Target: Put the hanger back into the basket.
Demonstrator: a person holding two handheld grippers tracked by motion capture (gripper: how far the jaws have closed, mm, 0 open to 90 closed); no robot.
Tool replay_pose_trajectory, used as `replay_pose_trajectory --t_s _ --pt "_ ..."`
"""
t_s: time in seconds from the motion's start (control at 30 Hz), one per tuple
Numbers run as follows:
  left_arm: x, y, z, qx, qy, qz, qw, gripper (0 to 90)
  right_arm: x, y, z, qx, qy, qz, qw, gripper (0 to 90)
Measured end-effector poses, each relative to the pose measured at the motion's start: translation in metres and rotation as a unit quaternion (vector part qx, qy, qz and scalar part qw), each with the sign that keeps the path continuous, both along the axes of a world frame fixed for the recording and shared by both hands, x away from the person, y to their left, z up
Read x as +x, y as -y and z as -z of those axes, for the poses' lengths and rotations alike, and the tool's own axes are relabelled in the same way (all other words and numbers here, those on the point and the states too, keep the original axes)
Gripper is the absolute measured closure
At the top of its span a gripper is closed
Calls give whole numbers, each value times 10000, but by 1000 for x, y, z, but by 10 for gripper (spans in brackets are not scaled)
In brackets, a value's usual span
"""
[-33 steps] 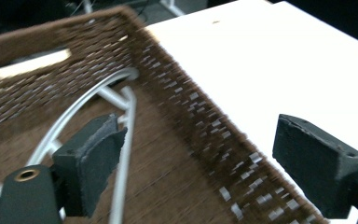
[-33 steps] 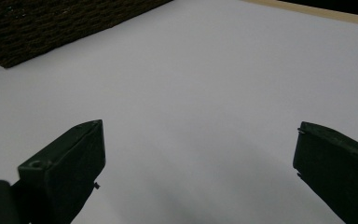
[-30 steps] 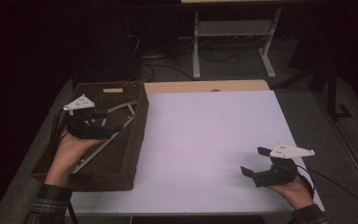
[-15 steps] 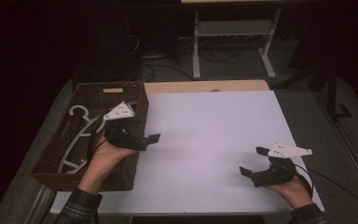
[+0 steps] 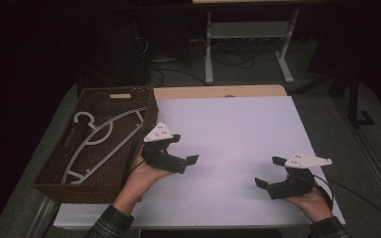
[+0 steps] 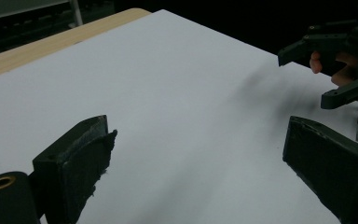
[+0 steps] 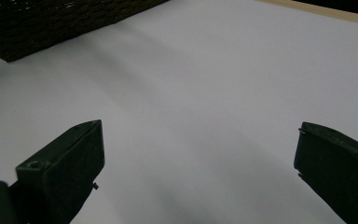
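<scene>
My left gripper [image 5: 185, 148] stands open and empty over the white sheet [image 5: 228, 129], just right of a brown wicker basket [image 5: 87, 191]. White plastic hangers [image 5: 104, 135] lie in the basket. Near the sheet's front right, my right gripper [image 5: 268, 171] is open too, holding nothing. In the left gripper view the jaws of the left gripper [image 6: 200, 172] are spread wide over bare white sheet [image 6: 168, 93], and the right gripper [image 6: 335, 60] shows farther off. The right gripper view has the right gripper [image 7: 200, 172] wide open over the sheet, with the basket [image 7: 51, 18] beyond.
The wooden table edge [image 5: 218, 91] runs behind the sheet. A white metal stand [image 5: 248, 34] and cables sit on the dark floor past the table. A cable trails from the right gripper off the table's right side.
My left gripper has moved right, from above the basket out over the white sheet. The right gripper has stayed where it was.
</scene>
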State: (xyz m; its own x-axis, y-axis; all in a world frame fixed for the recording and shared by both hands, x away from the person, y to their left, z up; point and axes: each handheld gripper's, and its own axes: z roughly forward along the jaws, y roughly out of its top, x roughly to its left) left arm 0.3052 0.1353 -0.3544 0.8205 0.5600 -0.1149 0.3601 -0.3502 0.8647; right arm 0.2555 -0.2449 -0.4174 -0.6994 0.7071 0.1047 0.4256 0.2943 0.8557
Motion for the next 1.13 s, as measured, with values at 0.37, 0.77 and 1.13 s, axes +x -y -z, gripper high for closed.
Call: replay_pose_trajectory --t_s 0.37,0.77,1.13 --pt "-11 7 41 181 28 83 9998 73 1 -1 1 -41 -34 -13 10000 12" --pt "-19 1 67 297 -47 125 9995 49 2 -2 5 -120 -99 -35 9999 12" --pt "-17 0 67 280 -5 73 9996 50 2 -1 6 -124 -105 -25 9999 12"
